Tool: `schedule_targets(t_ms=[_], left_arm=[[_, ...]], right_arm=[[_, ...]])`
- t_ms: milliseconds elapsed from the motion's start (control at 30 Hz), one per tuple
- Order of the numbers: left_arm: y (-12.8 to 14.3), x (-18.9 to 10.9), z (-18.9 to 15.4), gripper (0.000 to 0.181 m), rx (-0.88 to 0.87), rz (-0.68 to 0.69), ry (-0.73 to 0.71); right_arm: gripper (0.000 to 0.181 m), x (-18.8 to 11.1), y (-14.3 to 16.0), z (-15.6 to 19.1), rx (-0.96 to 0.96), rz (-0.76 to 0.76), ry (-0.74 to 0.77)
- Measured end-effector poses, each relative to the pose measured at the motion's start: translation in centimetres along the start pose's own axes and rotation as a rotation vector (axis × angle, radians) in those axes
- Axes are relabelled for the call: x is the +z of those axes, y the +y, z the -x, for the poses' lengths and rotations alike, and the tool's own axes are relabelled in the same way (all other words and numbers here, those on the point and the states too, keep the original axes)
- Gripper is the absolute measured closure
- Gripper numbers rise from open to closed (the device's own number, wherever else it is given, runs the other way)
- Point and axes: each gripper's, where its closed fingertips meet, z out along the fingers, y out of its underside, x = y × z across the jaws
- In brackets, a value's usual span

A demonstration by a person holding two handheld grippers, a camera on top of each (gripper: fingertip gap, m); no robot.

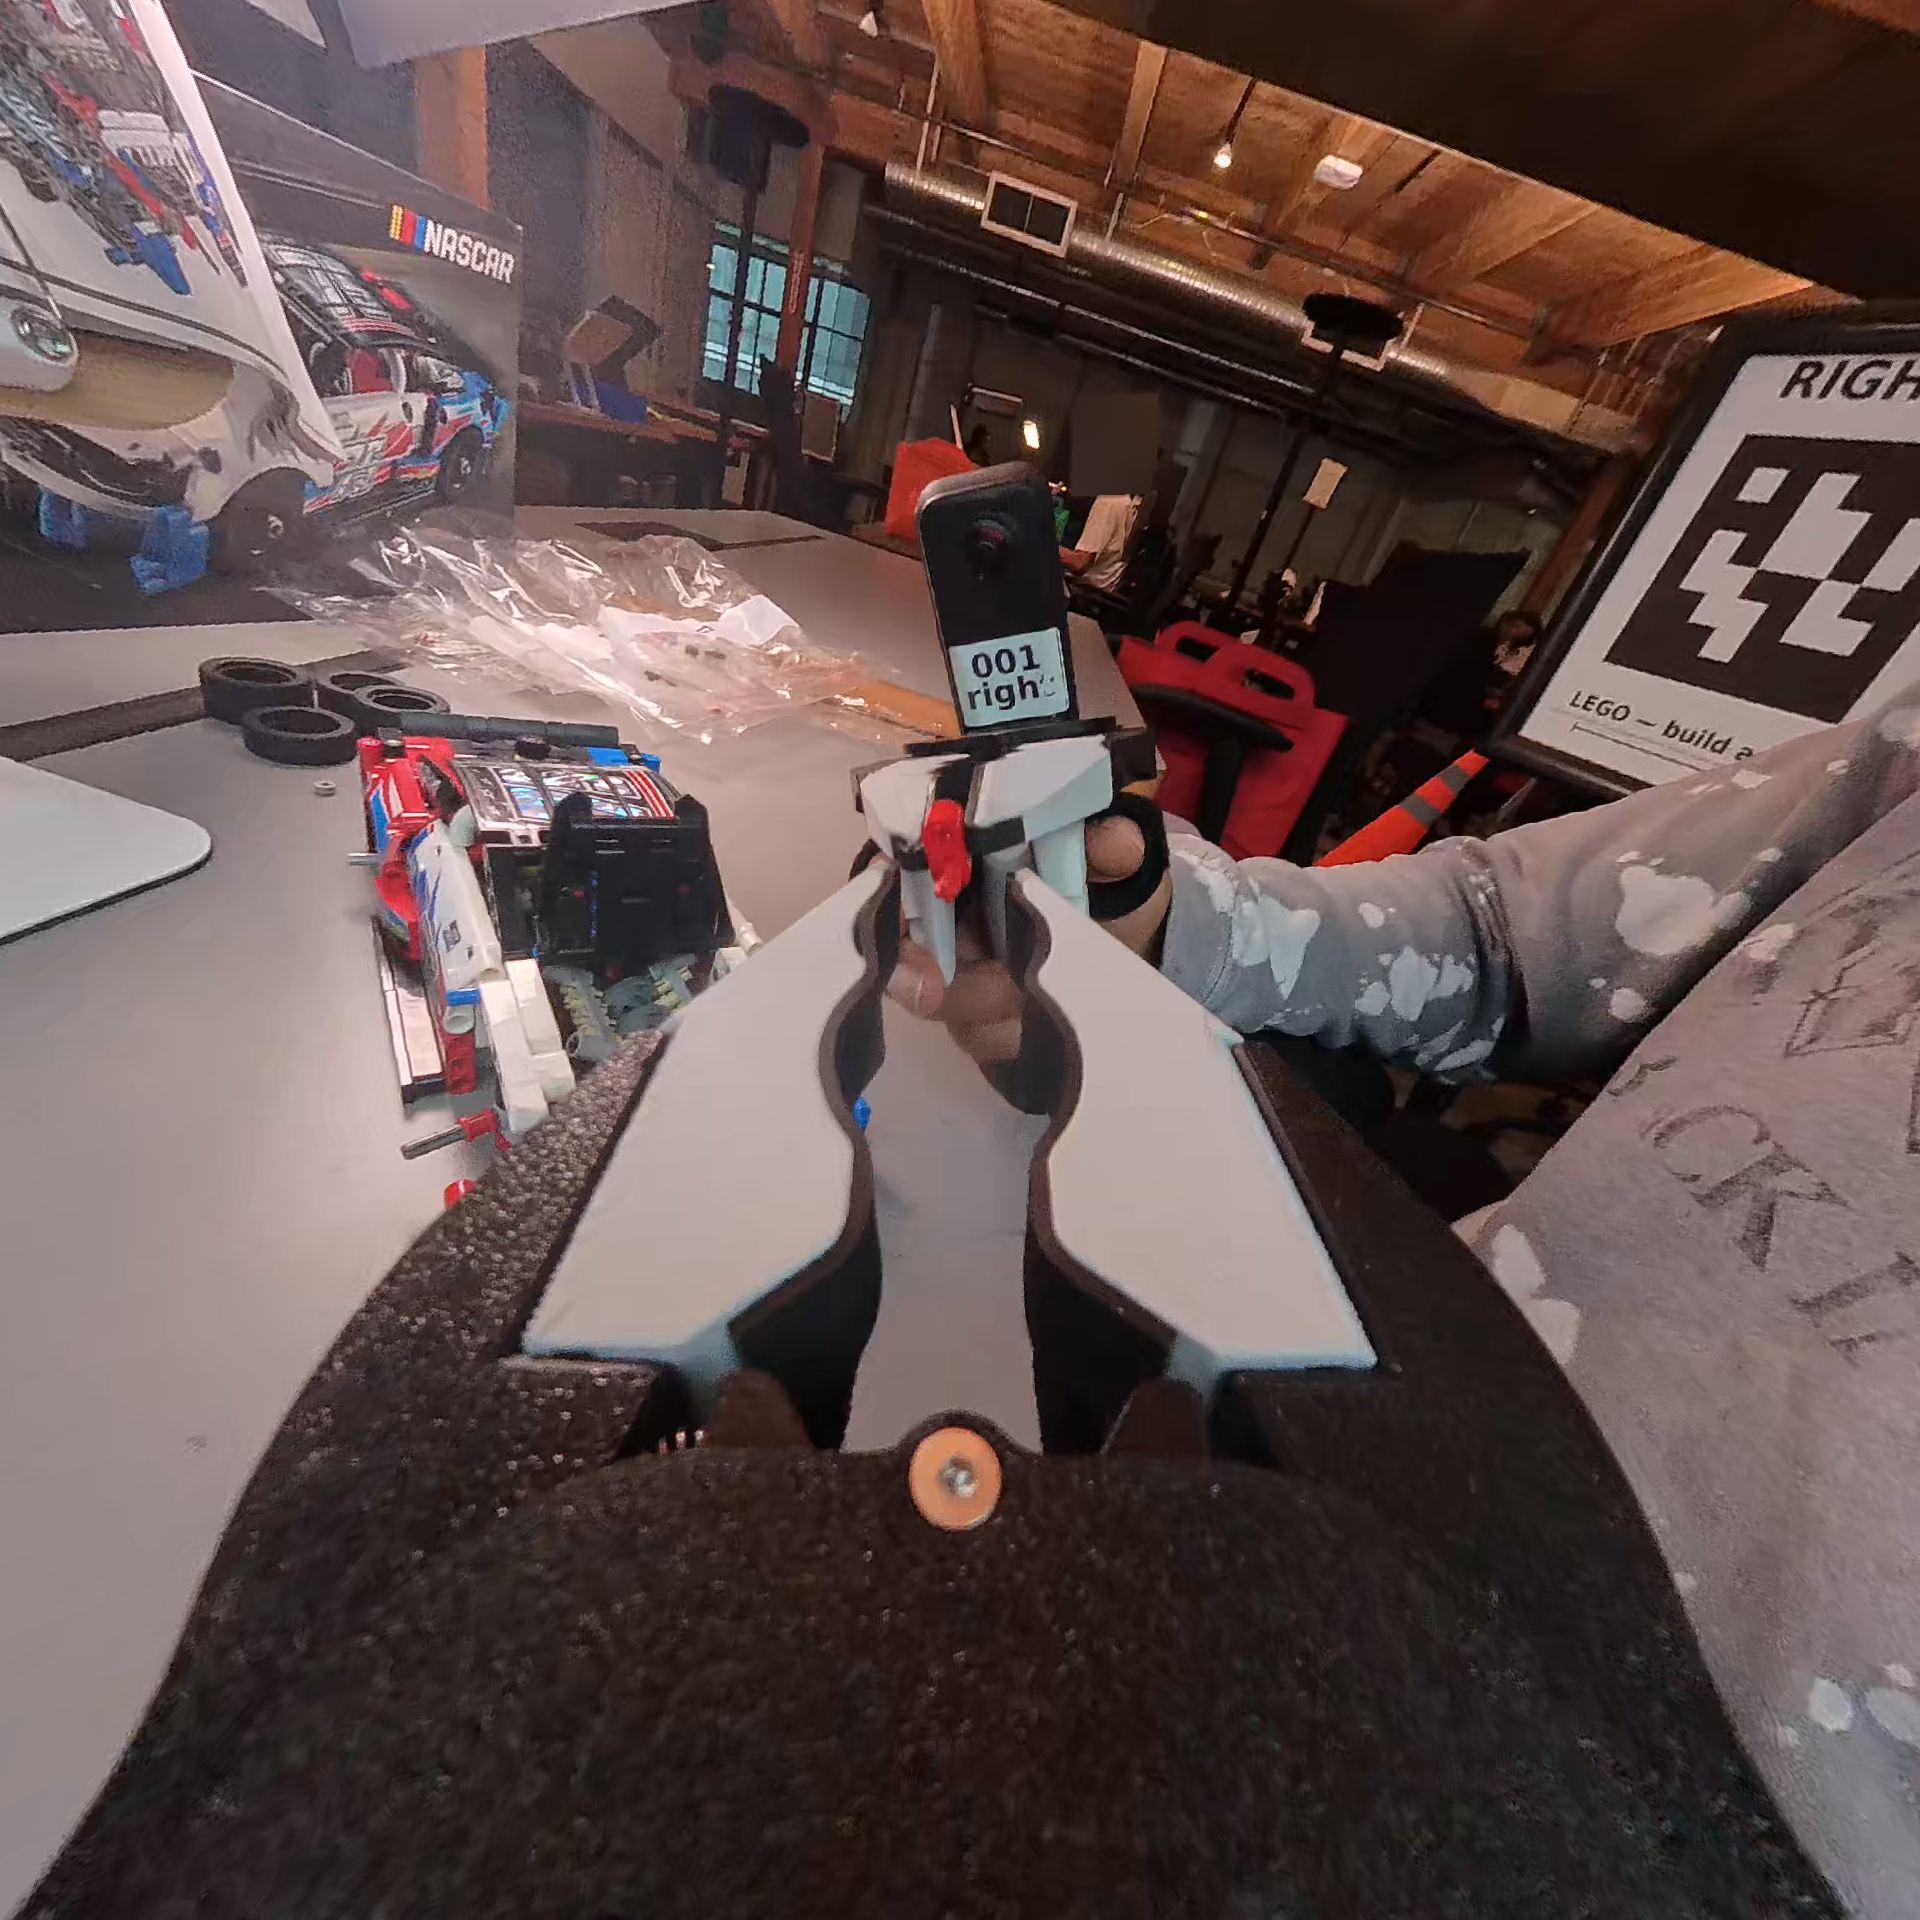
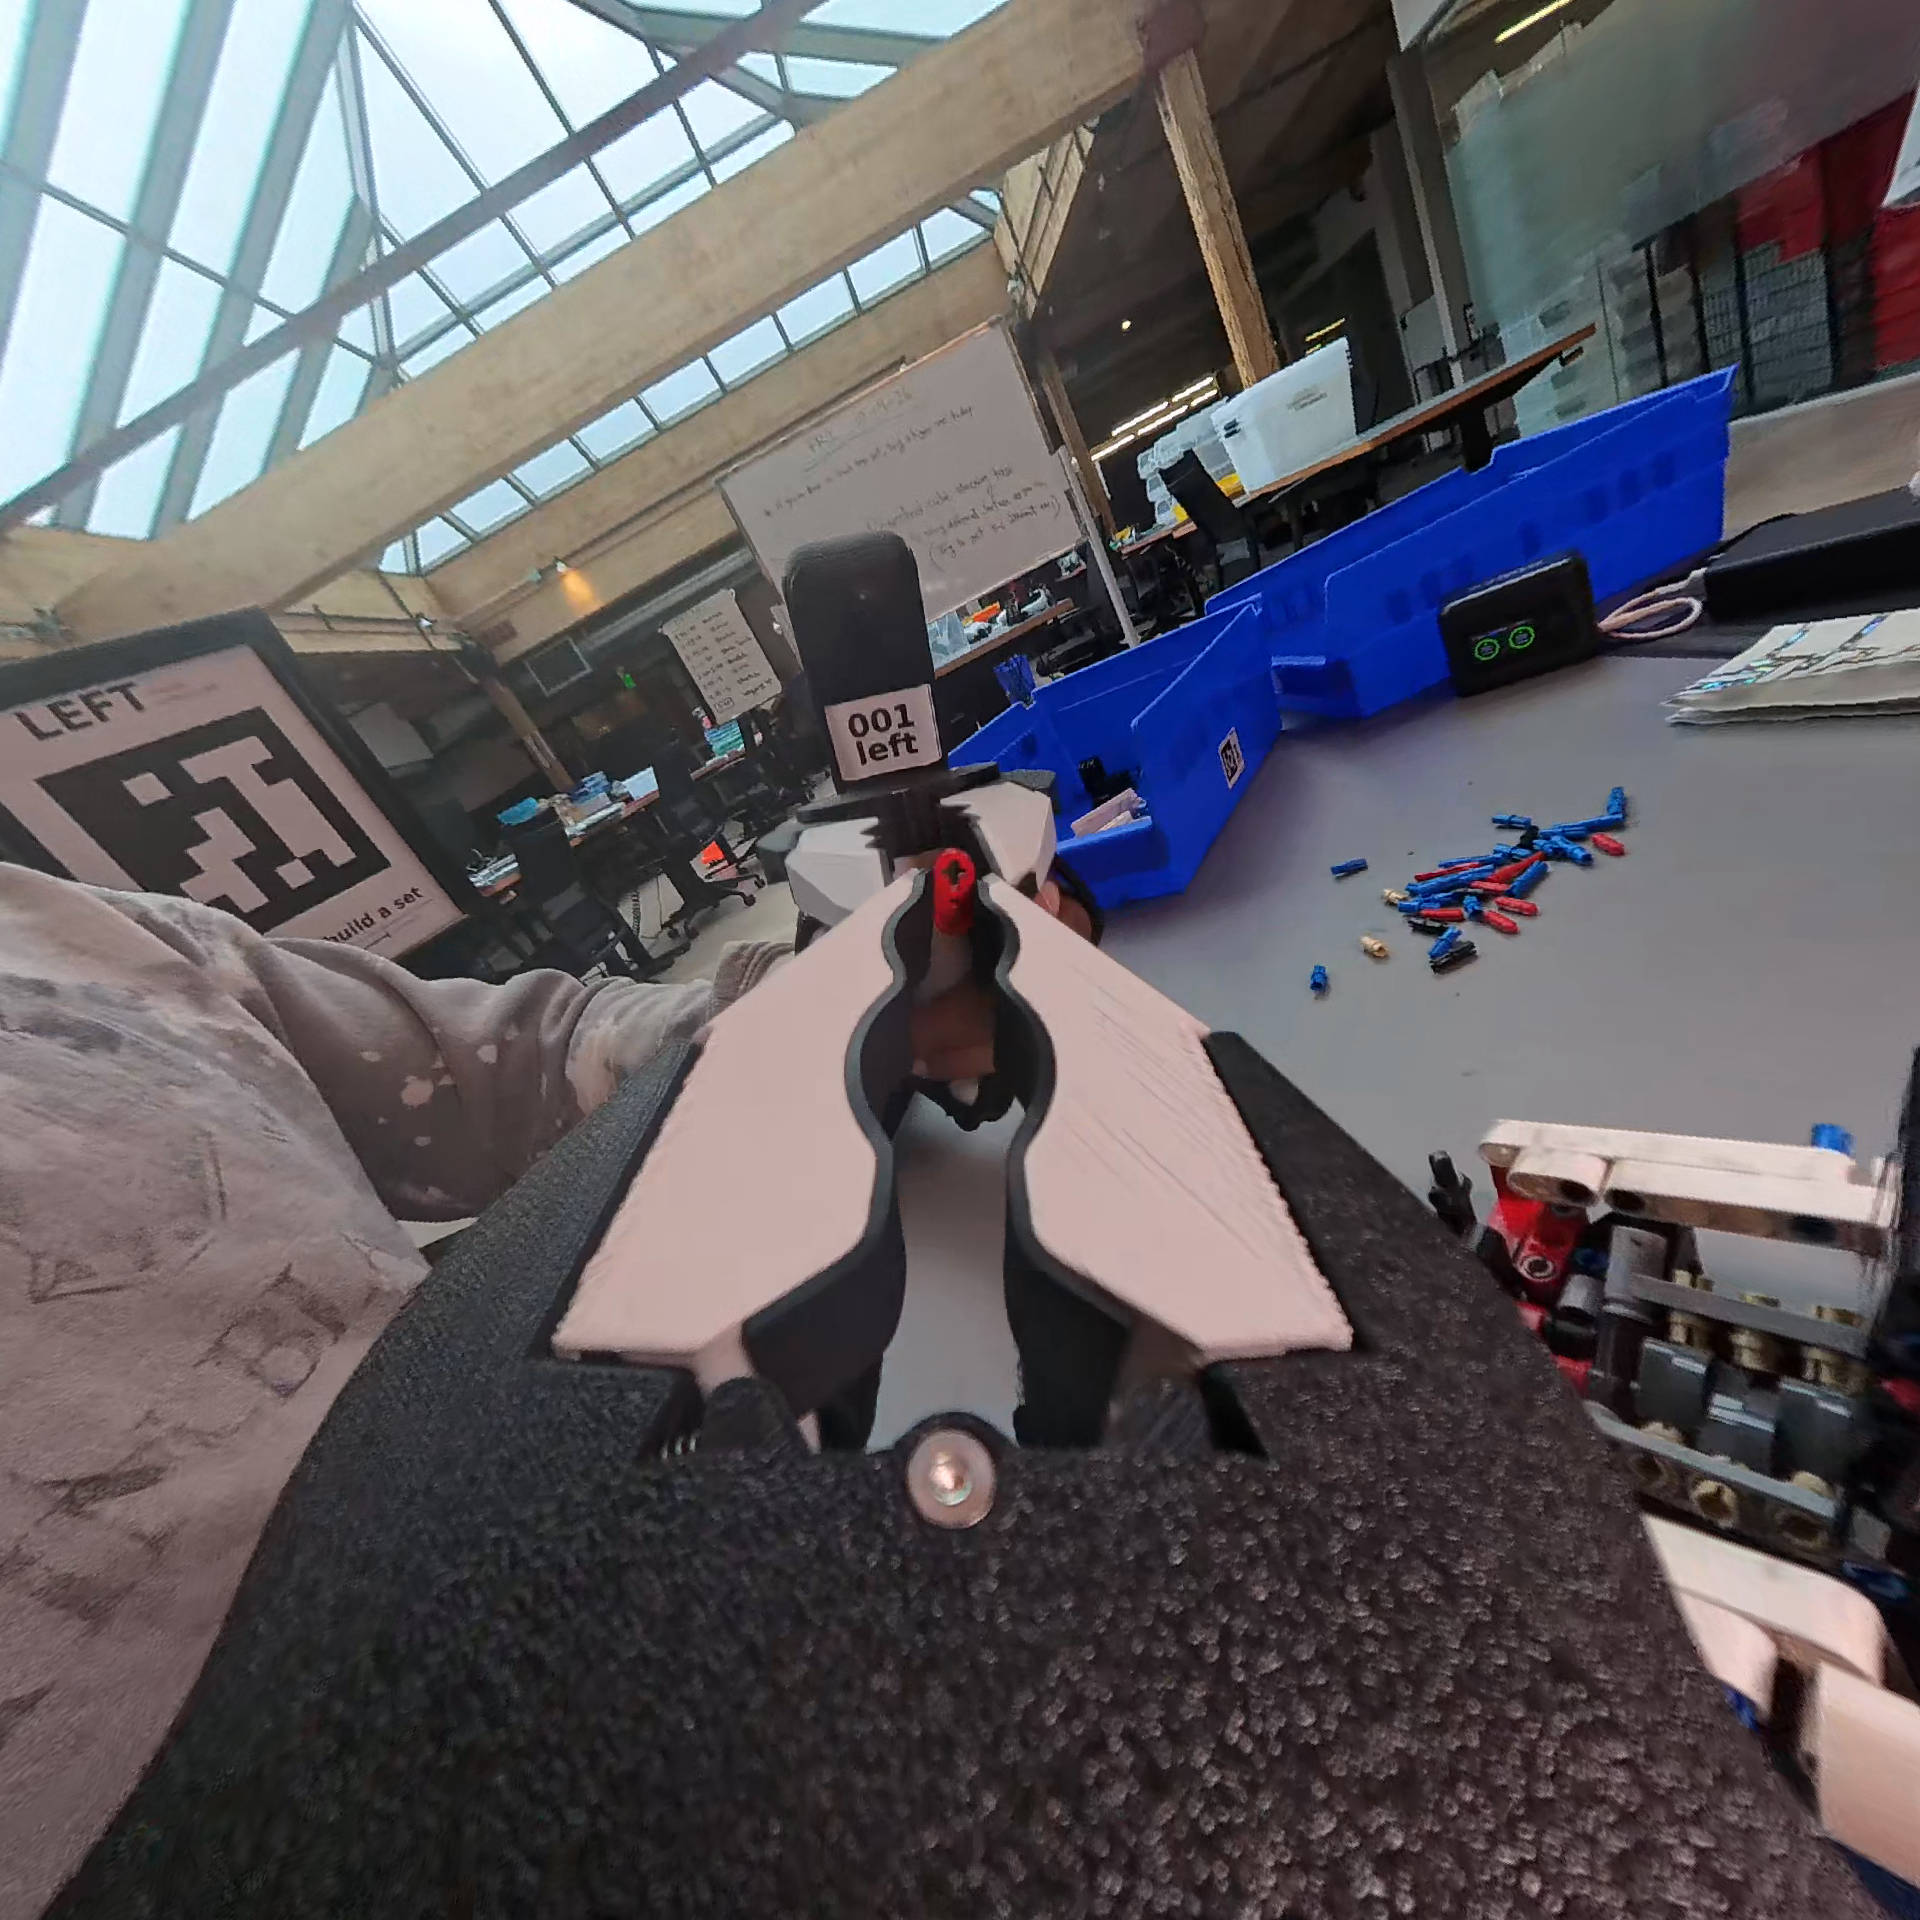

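Pinching a small red plastic pin [image 2: 949, 896] at the very tips of the right gripper [image 2: 953, 883], cross-shaped end towards the camera. Left gripper [image 1: 953, 883] fingertips slightly apart, nothing gripped, nose to nose with the right one, pin just beyond the gap.

Left of the left fingers: partly built red, white and blue toy brick race car [image 1: 520, 894] on the grey tabletop [image 1: 208, 1247]. Beyond it, black rubber tyres [image 1: 296, 707], then crumpled clear plastic bags [image 1: 623, 634].

Right of the right fingers: loose pile of small blue and red pins [image 2: 1496, 883], then long blue plastic bins [image 2: 1351, 623] farther out.
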Motion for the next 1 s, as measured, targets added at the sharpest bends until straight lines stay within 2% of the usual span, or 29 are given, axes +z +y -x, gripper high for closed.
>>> schedule_targets(t_ms=[167, 400, 600, 633, 700, 733, 767, 833, 933, 1000], left_arm=[[0.4, -0.1, 0.0, 0.178, 0.001, 0.015, 0.001], [0.6, -0.2, -0.4, 0.179, -0.024, 0.048, 0.017], [-1.0, -0.2, -1.5, 0.181, -0.025, 0.017, 0.024], [-1.6, -0.7, -1.1, 0.18, -0.007, -0.005, -0.002], [-5.4, -5.5, 1.1, 0.181, -0.057, -0.194, -0.066], [-6.5, -7.6, 1.6, 0.181, -0.056, -0.223, -0.083], [-6.4, -8.2, 1.8, 0.181, 0.011, -0.172, -0.124], [-5.4, -7.2, 3.2, 0.179, 0.13, -0.039, -0.235], [-6.5, -6.4, 4.1, 0.181, 0.074, -0.089, -0.23], [-6.3, -6.3, 3.7, 0.18, 0.075, -0.08, -0.211]], right_arm=[[0.175, 0.2, 0.6, 0.0, 0.039, 0.014, -0.041], [0.175, 0.1, 1.0, 0.3, -0.016, 0.033, -0.025], [0.176, 0.1, -0.3, 1.7, -0.095, 0.007, -0.045], [0.175, -0.2, -0.6, 1.9, -0.097, 0.0, -0.058], [0.178, -4.8, -6.4, 1.6, -0.037, -0.25, -0.076], [0.178, -6.9, -7.7, 1.3, -0.121, -0.261, -0.016], [0.177, -7.1, -7.1, 1.0, -0.186, -0.186, 0.038], [0.176, -5.7, -5.1, 0.8, -0.196, -0.111, 0.061], [0.176, -3.1, -3.0, 0.7, -0.161, -0.052, 0.028], [0.175, -2.1, -1.6, 0.6, -0.249, 0.03, 0.074]])
